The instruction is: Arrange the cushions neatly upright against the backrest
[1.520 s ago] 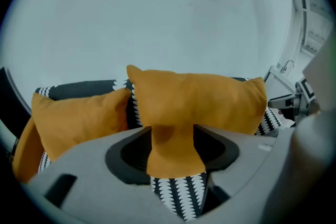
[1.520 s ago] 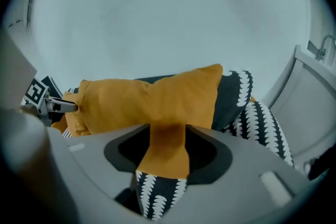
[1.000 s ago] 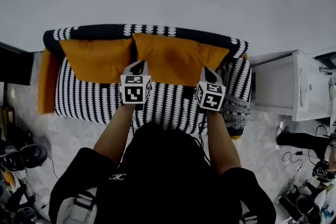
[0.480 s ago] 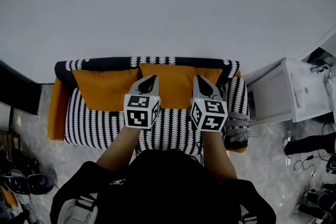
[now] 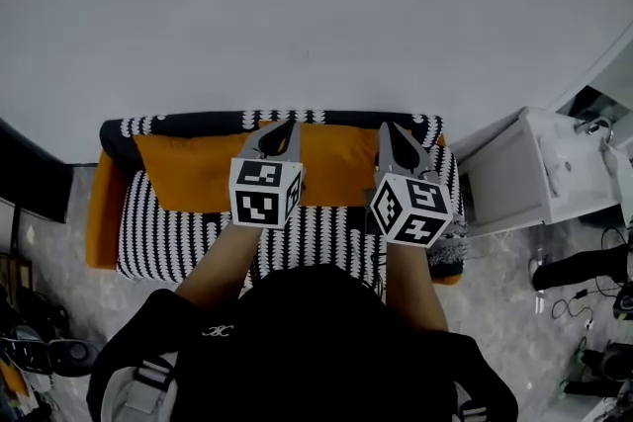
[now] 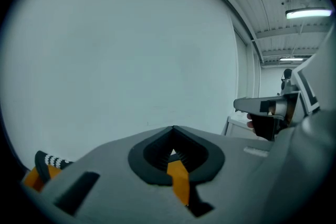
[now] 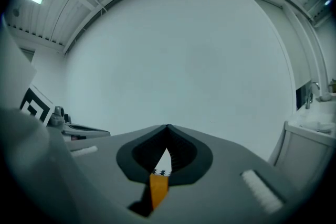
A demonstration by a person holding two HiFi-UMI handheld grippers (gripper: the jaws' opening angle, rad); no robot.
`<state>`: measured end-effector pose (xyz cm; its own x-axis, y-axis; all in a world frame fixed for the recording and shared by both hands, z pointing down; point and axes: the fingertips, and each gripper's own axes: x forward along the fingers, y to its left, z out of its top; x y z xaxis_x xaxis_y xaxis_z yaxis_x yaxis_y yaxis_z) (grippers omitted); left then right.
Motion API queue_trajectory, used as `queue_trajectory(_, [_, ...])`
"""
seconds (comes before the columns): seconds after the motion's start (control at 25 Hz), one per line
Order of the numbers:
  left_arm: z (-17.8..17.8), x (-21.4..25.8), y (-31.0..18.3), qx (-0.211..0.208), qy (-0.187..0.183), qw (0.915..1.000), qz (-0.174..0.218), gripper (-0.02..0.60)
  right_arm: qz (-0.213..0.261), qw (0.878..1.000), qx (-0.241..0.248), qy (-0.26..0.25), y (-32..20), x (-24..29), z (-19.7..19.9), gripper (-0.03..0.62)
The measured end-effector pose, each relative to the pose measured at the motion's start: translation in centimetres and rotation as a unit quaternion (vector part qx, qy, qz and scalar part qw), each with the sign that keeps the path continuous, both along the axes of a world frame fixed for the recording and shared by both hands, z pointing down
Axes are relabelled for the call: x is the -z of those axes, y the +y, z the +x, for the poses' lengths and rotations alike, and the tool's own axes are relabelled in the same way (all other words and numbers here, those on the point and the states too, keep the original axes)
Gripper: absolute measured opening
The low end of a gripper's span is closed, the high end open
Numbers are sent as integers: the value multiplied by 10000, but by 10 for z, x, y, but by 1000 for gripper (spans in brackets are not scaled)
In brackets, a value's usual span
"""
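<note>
Ok, both arms out front, roughly parallel, bare forearms reaching forward from the black top over the sofa (image 5: 178,232) seat. Left forearm (image 5: 223,257) angles slightly inward, right forearm (image 5: 410,277) runs nearly straight ahead.

Left gripper (image 5: 289,128) and right gripper (image 5: 388,131) sit side by side, well apart, at about the same level, marker cubes (image 5: 265,194) facing up to the head camera. In the head view their tips overlap the top edge of the cushions and point toward the backrest (image 5: 198,125) and the wall (image 5: 316,15) behind it. Both gripper views are filled mostly by that pale wall, so the tongs aim roughly level, not down at the seat.

Tongs: left gripper (image 6: 173,128) pressed together, nothing pinched. An orange sliver shows through the slot behind the tips. Right gripper (image 7: 168,126) same, pressed together and empty, with orange plus a bit of black-and-white pattern showing through its slot.

Cushions: left cushion (image 5: 188,168) and right cushion (image 5: 341,163), both orange, stand in a row against the backrest, edges meeting near the middle. Neither gripper touches them.

White cabinet (image 5: 534,173) stands just beside the sofa's right end.
</note>
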<state>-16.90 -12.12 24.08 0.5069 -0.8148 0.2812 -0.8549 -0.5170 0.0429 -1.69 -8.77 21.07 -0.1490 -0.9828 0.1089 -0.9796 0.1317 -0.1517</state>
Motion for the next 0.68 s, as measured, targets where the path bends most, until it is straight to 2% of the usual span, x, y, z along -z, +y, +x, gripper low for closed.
queue_trajectory(0.68, [2,-7,3,-75,-96,9999,-78,8,-67,9999,107,10,6,-16,-6,6])
